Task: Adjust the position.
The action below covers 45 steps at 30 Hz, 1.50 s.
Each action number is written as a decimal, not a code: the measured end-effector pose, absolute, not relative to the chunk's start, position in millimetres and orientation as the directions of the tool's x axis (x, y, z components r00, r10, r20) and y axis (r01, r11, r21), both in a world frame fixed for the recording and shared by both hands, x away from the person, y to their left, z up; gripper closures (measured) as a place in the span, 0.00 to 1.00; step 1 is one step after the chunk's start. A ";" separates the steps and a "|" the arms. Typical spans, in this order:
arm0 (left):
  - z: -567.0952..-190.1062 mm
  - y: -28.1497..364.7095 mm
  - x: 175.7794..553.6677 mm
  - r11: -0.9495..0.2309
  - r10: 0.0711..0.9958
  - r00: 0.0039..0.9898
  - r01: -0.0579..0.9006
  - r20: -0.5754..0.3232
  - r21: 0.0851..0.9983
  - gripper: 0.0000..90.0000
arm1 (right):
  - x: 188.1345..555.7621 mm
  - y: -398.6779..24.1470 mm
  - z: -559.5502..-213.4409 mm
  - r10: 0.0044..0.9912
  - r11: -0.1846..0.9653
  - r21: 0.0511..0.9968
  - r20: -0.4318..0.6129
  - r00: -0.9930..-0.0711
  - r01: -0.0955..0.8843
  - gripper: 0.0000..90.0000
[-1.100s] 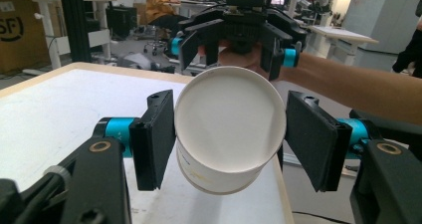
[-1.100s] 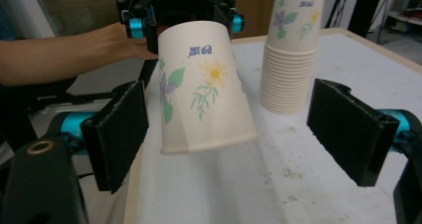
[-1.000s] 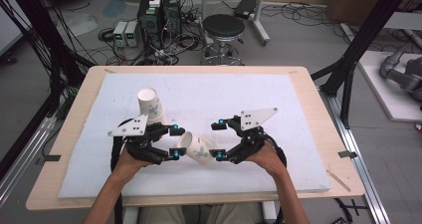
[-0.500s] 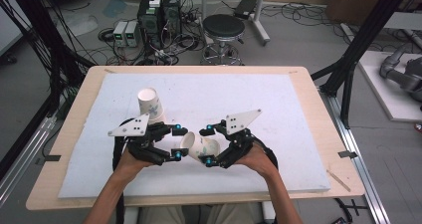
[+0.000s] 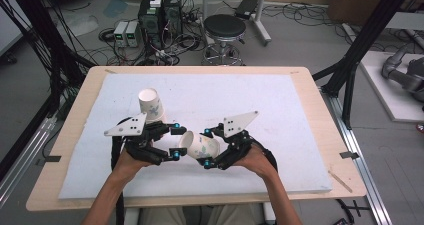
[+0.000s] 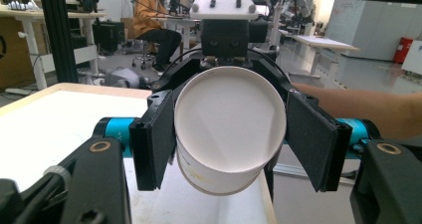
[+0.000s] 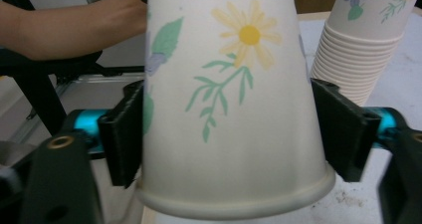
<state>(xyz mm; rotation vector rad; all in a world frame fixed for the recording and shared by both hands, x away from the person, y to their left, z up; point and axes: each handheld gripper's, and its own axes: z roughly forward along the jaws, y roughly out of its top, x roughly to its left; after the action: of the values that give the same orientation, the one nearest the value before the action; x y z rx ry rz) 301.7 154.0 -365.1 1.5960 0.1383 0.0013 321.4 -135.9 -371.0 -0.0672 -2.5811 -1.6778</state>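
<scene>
A flowered paper cup (image 5: 200, 144) lies sideways above the white board, with my right gripper (image 5: 206, 148) shut on it. In the right gripper view the pads (image 7: 124, 134) press both sides of the cup (image 7: 234, 84) just above its rolled rim. My left gripper (image 5: 175, 141) faces it from the left and is open, its jaws flanking the cup's near end. That round white end (image 6: 229, 124) fills the gap between the left pads (image 6: 154, 139). A stack of upside-down cups (image 5: 150, 104) stands just behind the left gripper and shows again (image 7: 358, 50).
A white foam board (image 5: 300, 110) covers most of the wooden table (image 5: 75, 150). A stool (image 5: 225, 27), electronics boxes (image 5: 160, 15) and cables sit on the floor beyond the far edge. Black frame posts (image 5: 360, 50) rise at the table's right.
The two grippers have drawn together near the front middle. The right one carried the cup leftwards, and the left jaws now flank the cup's end.
</scene>
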 end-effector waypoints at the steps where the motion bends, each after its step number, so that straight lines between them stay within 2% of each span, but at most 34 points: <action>1: -365.5 154.6 301.9 -0.020 0.087 0.993 0.087 -0.085 0.996 0.42 | 320.1 -136.3 -370.0 0.001 0.402 0.913 0.065 -0.998 0.061 0.31; 6: -366.5 155.2 301.9 -0.022 0.084 0.993 0.084 -0.082 0.996 0.41 | 320.2 -137.0 -369.7 -0.002 0.406 0.912 0.060 -0.998 0.054 0.33; 7: -366.9 154.8 301.4 -0.021 0.106 0.991 0.083 -0.081 0.996 0.25 | 319.4 -137.2 -369.5 -0.002 0.409 0.911 0.066 -0.998 0.060 0.35; 8: -367.2 154.4 301.5 -0.023 0.127 0.989 0.085 -0.081 0.996 0.25 | 319.4 -137.2 -369.5 -0.002 0.409 0.911 0.066 -0.998 0.060 0.35; 9: -367.5 154.4 302.2 -0.027 0.148 0.985 0.096 -0.092 0.995 0.10 | 319.5 -137.4 -369.5 -0.005 0.409 0.911 0.065 -0.998 0.057 0.35; 11: -369.0 155.7 304.5 -0.009 0.139 0.984 0.116 -0.114 0.993 0.07 | 319.6 -137.6 -369.4 -0.007 0.410 0.910 0.067 -0.998 0.058 0.35; 19: -367.5 158.4 304.0 -0.037 0.145 0.983 0.119 -0.113 0.992 0.07 | 320.8 -140.2 -368.9 0.008 0.419 0.905 0.077 -0.997 0.074 0.35; 20: -363.4 158.5 302.2 -0.088 0.156 0.982 0.121 -0.106 0.989 0.07 | 320.8 -140.8 -368.5 0.011 0.424 0.902 0.081 -0.997 0.078 0.35; 24: -354.6 157.8 300.7 -0.172 0.157 0.984 0.116 -0.089 0.978 0.07 | 321.1 -141.2 -364.8 0.027 0.471 0.878 0.085 -0.996 0.088 0.35; 25: -348.6 156.0 301.3 -0.270 0.162 0.984 0.111 -0.068 0.956 0.07 | 321.1 -141.1 -361.4 0.037 0.500 0.861 0.088 -0.995 0.095 0.35; 26: -348.6 156.0 301.3 -0.270 0.162 0.984 0.111 -0.068 0.956 0.07 | 321.1 -141.1 -361.4 0.037 0.500 0.861 0.088 -0.995 0.095 0.35; 30: -337.5 148.0 306.2 -0.502 0.165 0.986 0.116 -0.037 0.857 0.07 | 322.4 -138.6 -350.8 0.062 0.604 0.790 0.078 -0.995 0.100 0.35; 32: -335.8 145.2 307.5 -0.548 0.159 0.986 0.125 -0.044 0.827 0.07 | 323.0 -137.7 -349.2 0.065 0.621 0.778 0.076 -0.995 0.101 0.35; 35: -334.3 139.0 310.3 -0.638 0.133 0.990 0.126 -0.053 0.760 0.07 | 324.8 -131.9 -343.9 0.080 0.709 0.698 0.063 -0.995 0.101 0.35; 37: -333.9 138.0 311.7 -0.656 0.129 0.990 0.128 -0.057 0.744 0.07 | 324.9 -130.6 -343.3 0.078 0.725 0.682 0.057 -0.995 0.096 0.35; 43: -332.8 127.8 317.2 -0.780 0.122 0.991 0.124 -0.045 0.613 0.07 | 323.6 -116.5 -338.6 0.062 0.834 0.548 0.032 -0.998 0.069 0.35; 45: -332.1 124.8 317.1 -0.796 0.111 0.993 0.114 -0.042 0.594 0.07 | 324.3 -113.9 -338.4 0.055 0.842 0.536 0.022 -0.998 0.058 0.35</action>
<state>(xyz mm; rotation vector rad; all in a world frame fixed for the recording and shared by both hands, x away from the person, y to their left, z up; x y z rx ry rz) 317.1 124.8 -332.1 2.4982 0.1566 -0.0069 324.3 -113.9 -338.4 -0.0927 -3.0100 -0.8756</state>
